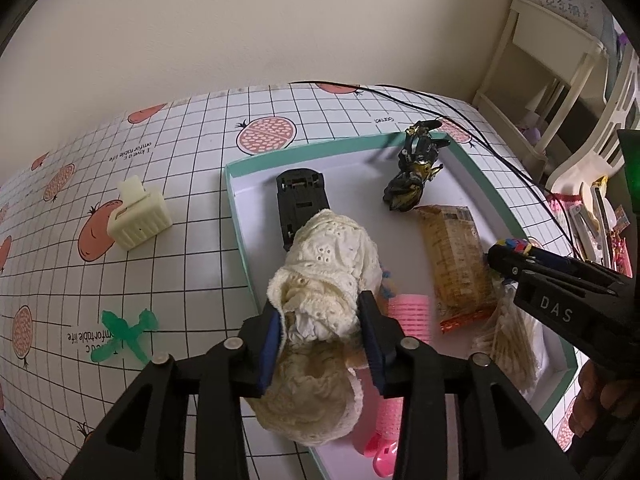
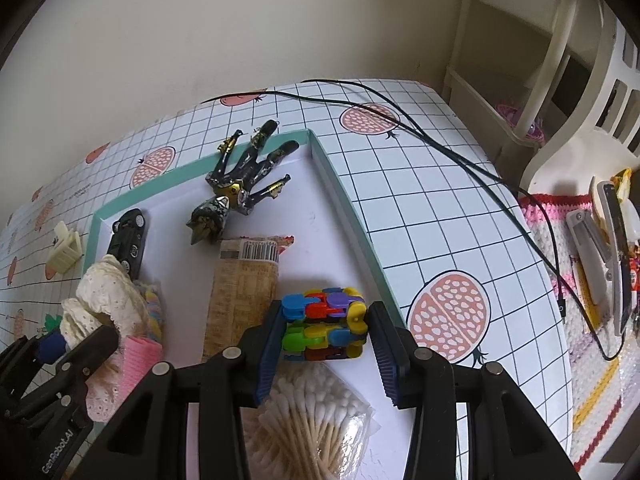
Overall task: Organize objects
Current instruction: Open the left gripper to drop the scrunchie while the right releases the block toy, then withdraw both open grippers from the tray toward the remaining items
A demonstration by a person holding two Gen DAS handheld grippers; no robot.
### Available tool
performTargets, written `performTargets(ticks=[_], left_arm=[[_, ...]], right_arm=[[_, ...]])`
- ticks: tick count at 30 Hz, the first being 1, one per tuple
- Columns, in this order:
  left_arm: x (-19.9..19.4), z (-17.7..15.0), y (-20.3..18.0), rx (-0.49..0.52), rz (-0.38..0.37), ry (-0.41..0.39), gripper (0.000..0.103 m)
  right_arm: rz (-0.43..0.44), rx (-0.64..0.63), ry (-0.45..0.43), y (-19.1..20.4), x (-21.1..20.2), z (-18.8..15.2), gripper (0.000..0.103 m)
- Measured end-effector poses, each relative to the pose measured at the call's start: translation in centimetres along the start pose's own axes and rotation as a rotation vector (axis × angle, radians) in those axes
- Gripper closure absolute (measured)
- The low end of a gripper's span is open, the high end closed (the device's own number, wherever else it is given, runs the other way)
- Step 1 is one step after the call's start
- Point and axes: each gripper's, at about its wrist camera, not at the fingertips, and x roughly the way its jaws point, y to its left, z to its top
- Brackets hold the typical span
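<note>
Lace cloth [image 1: 320,280] — soft, light, best pinched at its bunched middle — sags over the tray [image 1: 236,208], gripped by the left claw [image 1: 320,332]. Right claw [image 2: 326,328] clamps a stiff, knobbly puzzle cube [image 2: 326,324] by its flat sides, above the tray.

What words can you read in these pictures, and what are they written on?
"DAS": right gripper, on its side.
"GenRobot.AI": left gripper, on its body.
"comfortable life": tablecloth, upside down print.
"I love a c...": tablecloth, rest unclear.
Snack packet: barcode and print too small.
Wall sign: characters too blurred.
</note>
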Motion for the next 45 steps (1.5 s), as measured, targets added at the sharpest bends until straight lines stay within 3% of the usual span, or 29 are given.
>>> performTargets(ticks=[7, 21, 24, 30, 34, 41, 45], left_arm=[[-1.0, 0.5, -0.3, 0.007, -0.013, -0.021, 0.052], [-3.3, 1.2, 0.4, -0.021, -0.004, -0.091, 0.051], [-3.4, 1.2, 0.8, -0.037, 0.010, -0.089, 0.050], [-3.4, 1.2, 1.3, -0.059, 0.026, -0.091, 0.050], [-3.5, 1.1, 1.5, -0.062, 0.032, -0.100, 0.032], [-3.5, 1.0, 2.1, -0.078, 0.053, -0.102, 0.031], [-3.5, 1.0, 2.3, -0.084, 0.067, -0.107, 0.022]], right_arm=[[0.001, -0.005, -0.021, 0.3, -0.8, 0.2, 0.049], [0.009, -0.025, -0.060, 1.1, -2.6, 0.8, 0.049], [0.005, -0.031, -0.061, 1.3, -2.7, 0.8, 0.041], [0.006, -0.041, -0.063, 1.6, -2.6, 0.8, 0.034], [0.008, -0.043, -0.067, 1.7, -2.6, 0.8, 0.026], [0.010, -0.052, -0.068, 1.9, -2.5, 0.7, 0.018], [0.010, -0.053, -0.072, 2.0, -2.5, 0.7, 0.013]])
